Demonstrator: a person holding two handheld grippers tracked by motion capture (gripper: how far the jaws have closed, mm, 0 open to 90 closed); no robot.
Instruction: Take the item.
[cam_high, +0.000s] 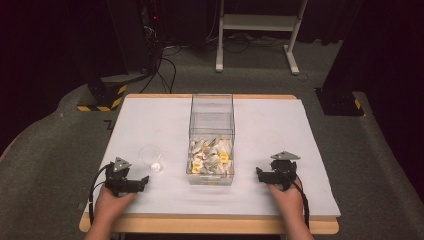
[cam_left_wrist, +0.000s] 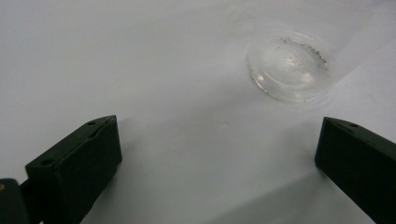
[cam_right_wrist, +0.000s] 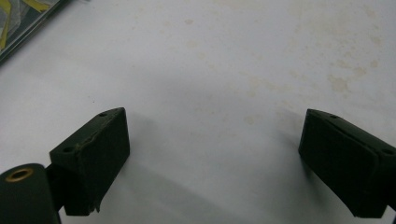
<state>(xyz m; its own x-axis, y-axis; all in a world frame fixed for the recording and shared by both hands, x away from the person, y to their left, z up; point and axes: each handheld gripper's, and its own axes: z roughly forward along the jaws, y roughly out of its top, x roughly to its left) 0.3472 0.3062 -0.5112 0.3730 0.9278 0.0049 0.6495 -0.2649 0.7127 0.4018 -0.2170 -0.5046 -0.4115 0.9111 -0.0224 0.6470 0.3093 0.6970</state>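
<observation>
White table w/ clear box of packets mid, small cup just left of it; left gripper & right gripper both w/ jaws wide apart, holding nothing

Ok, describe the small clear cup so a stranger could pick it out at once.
Start at the white table and find the tall clear bin of packets at its middle. Just left of that bin, ahead of the left claw, stands the clear cup: small, round, open-topped, holding one small white piece.
</observation>
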